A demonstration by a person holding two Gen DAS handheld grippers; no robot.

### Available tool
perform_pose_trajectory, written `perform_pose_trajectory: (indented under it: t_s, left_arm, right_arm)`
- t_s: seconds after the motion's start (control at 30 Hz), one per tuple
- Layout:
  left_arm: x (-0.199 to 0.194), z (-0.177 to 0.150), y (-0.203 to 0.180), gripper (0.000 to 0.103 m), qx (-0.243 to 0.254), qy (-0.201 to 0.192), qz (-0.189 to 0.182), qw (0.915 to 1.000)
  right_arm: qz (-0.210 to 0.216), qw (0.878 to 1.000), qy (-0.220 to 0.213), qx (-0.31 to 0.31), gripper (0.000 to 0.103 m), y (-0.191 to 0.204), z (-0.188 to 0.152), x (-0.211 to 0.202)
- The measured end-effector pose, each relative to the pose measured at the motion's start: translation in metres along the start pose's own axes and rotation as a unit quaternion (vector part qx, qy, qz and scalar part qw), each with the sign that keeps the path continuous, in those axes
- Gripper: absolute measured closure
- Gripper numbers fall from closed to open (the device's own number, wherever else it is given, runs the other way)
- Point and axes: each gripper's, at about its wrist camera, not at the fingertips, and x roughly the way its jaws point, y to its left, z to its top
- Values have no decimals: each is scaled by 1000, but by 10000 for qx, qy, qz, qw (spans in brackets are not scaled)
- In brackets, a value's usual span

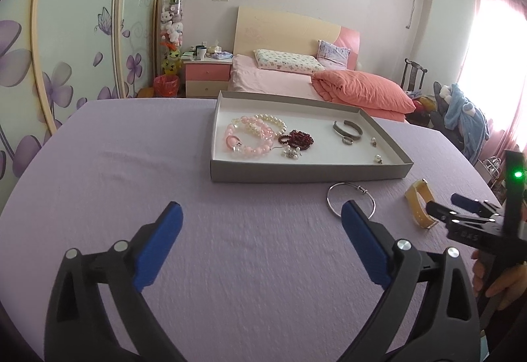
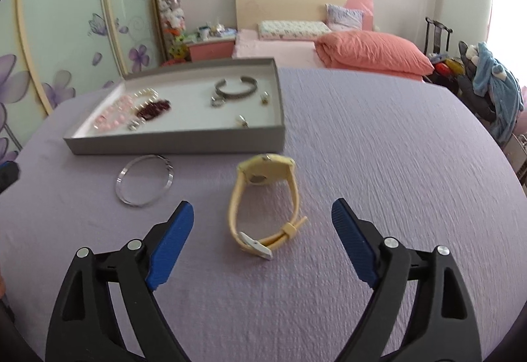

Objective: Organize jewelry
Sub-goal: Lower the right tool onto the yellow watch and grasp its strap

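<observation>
You are between pickups: both claws are empty and spread wide over the lilac-covered counter (image 2: 378,138), and two pieces are not yet in the grey tray (image 2: 174,141). Your right claw (image 2: 262,215) hangs just short of the yellow watch (image 2: 263,194), which stands on its buckled strap, case at the far end near the tray's front wall and buckle nearest you; nothing lies between the pads, and neither touches the strap. The silver bangle (image 1: 350,199) lies flat on the cloth just in front of the tray, and your left claw (image 1: 262,217) is spread with its right finger partly over the bangle's near rim in the left wrist view; contact there cannot be told. The next move looks like a reach forward and down with the right claw so the pads straddle one side of the strap loop, then a gentle squeeze, since the soft band will likely flex and roll if pinched off-centre. The thin bangle would need an edge grip against the cloth. Inside the tray, at its left end, are a pink bead bracelet (image 1: 245,140), a pearl bracelet (image 1: 271,123) and a dark red bead bracelet (image 1: 296,139) bunched together, with small pearl earrings in front of them; a grey metal cuff (image 1: 347,128) with a ring beside it sits toward the right, and a few earrings lie further right. The right end has open floor for both pieces.
</observation>
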Motion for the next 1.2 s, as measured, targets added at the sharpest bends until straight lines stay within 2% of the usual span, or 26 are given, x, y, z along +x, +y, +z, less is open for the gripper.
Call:
perform_pose_trajectory:
  t_s: [0.37,0.63,0.97,1.0,1.2]
  left_arm:
    - [5,-3,-1,6,9,98,22,9999]
    - [9,-5,0,6,10,175,9,9998]
    - [16,-9,-6,6,104,297,-18,9995]
    - [17,-9,-7,6,115,316,-23,9994]
    - [28,-7,-16,6,169,429,-68,9989]
  right_arm:
    - [-172,9993,312,60,16,-3,3,28]
    - [-180,9991,365,121,29,-7,6,33]
    - [-111,9989,444,85,36,-7,7,35]
    - [-108,9989,452,84,38,-6,7,36]
    - [-40,9990,419,127,60,-7,7,33]
